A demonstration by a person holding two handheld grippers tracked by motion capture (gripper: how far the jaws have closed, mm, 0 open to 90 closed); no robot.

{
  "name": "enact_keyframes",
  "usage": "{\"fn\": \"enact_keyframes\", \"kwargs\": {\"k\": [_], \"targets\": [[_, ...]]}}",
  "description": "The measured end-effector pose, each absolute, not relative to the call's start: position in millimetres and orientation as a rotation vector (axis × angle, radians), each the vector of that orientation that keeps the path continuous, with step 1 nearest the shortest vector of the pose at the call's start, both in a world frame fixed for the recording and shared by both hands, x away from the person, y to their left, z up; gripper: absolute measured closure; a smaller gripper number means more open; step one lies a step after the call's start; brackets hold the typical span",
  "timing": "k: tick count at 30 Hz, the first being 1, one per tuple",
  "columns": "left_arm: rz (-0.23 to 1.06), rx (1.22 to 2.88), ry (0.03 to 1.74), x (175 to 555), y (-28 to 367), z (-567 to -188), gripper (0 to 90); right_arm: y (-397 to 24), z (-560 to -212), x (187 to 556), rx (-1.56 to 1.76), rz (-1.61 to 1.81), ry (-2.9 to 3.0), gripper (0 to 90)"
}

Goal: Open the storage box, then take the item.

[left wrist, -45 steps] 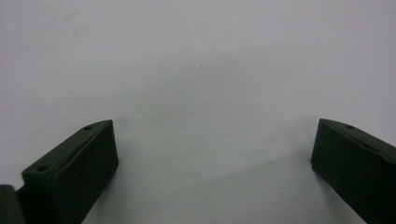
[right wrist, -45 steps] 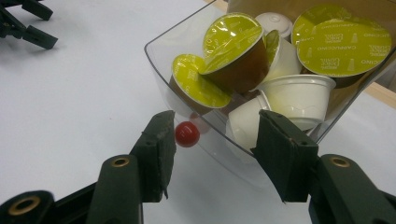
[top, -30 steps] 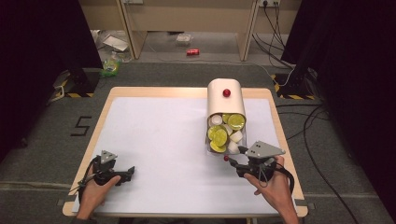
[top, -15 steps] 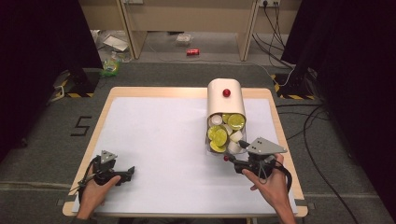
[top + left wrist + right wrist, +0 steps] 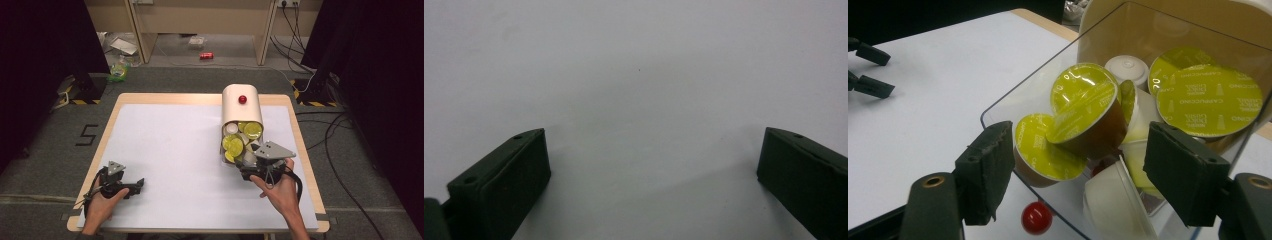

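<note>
A cream capsule holder (image 5: 239, 107) with a red knob (image 5: 242, 99) on top lies at the table's right. Its clear drawer (image 5: 1013, 95) stands pulled out, full of yellow-green-lidded capsules (image 5: 1083, 107) and white ones (image 5: 1113, 200). My right gripper (image 5: 248, 162) is at the drawer's front. Its jaws have just been opening. In the right gripper view my right gripper (image 5: 1078, 135) straddles the drawer's corner, pads touching nothing, with a small red ball knob (image 5: 1036, 217) low between them. My left gripper (image 5: 136, 185) rests open at the front left, and the left gripper (image 5: 654, 145) holds nothing.
The white table top (image 5: 175, 145) is bare between the two hands. The left gripper (image 5: 868, 70) shows far off in the right gripper view. Cables (image 5: 330, 130) and clutter lie on the floor beyond the table's wooden edge (image 5: 295, 125).
The right gripper has edged slightly toward the drawer. The left hand and its gripper have stayed put.
</note>
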State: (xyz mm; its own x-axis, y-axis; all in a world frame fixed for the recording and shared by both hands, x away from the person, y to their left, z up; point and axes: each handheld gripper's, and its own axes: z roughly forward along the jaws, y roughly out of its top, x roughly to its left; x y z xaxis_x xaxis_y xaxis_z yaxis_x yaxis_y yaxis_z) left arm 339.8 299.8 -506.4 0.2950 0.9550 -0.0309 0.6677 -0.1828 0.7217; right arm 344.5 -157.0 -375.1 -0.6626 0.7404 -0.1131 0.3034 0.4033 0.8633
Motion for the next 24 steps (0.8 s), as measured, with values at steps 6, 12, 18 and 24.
{"fn": "enact_keyframes", "kwargs": {"k": [6, 12, 18, 24], "targets": [[0.582, 1.932, 1.445, 340, 300, -506, 0.0, -151, -374, 349, 0.882, 1.194, 2.182, 27.1], [0.581, 1.932, 1.445, 340, 300, -506, 0.0, -145, -375, 355, 0.874, 1.173, 2.183, 26.7], [0.581, 1.932, 1.445, 340, 300, -506, 0.0, -142, -376, 361, 0.876, 1.157, 2.185, 28.6], [0.582, 1.932, 1.445, 340, 300, -506, 0.0, -136, -380, 366, 0.871, 1.089, 2.198, 32.8]]}}
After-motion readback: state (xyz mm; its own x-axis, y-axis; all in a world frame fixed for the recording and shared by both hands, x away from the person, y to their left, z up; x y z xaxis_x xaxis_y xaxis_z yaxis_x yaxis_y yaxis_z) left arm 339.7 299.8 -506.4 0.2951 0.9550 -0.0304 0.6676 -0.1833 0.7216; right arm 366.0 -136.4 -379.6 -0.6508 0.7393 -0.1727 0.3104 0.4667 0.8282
